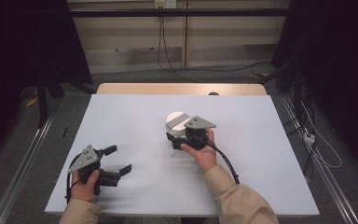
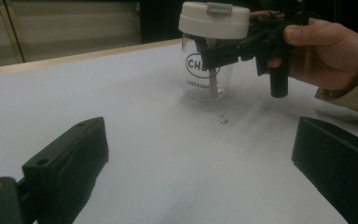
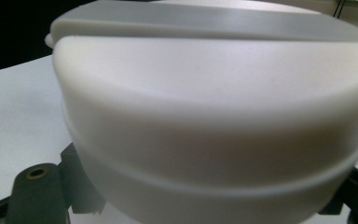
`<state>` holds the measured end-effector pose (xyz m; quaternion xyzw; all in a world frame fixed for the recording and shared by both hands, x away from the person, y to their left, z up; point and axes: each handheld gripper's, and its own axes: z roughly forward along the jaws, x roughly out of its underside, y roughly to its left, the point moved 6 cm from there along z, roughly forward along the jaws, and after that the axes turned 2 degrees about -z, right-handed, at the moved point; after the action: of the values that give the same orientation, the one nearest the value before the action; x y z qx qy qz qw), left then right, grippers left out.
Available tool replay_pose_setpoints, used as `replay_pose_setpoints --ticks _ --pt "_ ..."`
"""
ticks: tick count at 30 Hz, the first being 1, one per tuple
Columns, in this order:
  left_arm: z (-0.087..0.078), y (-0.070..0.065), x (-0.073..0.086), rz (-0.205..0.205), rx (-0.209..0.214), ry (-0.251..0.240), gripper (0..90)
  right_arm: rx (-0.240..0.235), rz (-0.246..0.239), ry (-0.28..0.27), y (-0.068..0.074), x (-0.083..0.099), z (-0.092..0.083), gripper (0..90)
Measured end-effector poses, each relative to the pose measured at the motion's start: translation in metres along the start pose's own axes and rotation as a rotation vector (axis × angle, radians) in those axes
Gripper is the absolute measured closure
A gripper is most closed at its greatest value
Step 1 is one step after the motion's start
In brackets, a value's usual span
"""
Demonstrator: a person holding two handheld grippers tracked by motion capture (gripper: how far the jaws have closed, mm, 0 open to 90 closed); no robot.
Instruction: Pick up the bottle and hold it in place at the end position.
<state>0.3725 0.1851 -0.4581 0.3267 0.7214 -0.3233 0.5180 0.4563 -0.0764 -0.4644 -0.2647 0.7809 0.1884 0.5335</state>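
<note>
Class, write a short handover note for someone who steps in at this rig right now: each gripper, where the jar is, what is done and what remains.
Right gripper: jaws closed on the clear jar, gripping its glass body just under the white lid.
Left gripper: jaws open, holding nothing, resting at the near left of the white table, apart from the jar.
Jar: upright near the middle of the table, lid on, with a grey strip across the lid's top. Whether its base rests on the table or hangs just above it is unclear.
Done: the jar is grasped.
Left: probably steady the jar and work the lid with the free left gripper.
</note>
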Motion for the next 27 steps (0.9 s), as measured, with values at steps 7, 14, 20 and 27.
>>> replay_pose_setpoints --ticks 7,14,20,27 --pt "0.0 0.0 0.0 0.0 -0.001 0.0 3.5 0.004 0.003 -0.008 -0.002 -0.003 0.003 18.5" --pt "0.0 0.0 0.001 0.0 -0.002 0.003 3.5 0.009 0.003 -0.002 -0.005 -0.002 0.005 18.5" --pt "0.0 -0.001 0.001 -0.001 0.0 0.003 3.5 0.013 0.003 -0.001 -0.007 -0.001 0.009 18.5" --pt "0.0 -0.001 0.002 -0.006 0.0 0.002 3.5 0.015 0.003 0.003 -0.007 -0.001 0.012 18.5"
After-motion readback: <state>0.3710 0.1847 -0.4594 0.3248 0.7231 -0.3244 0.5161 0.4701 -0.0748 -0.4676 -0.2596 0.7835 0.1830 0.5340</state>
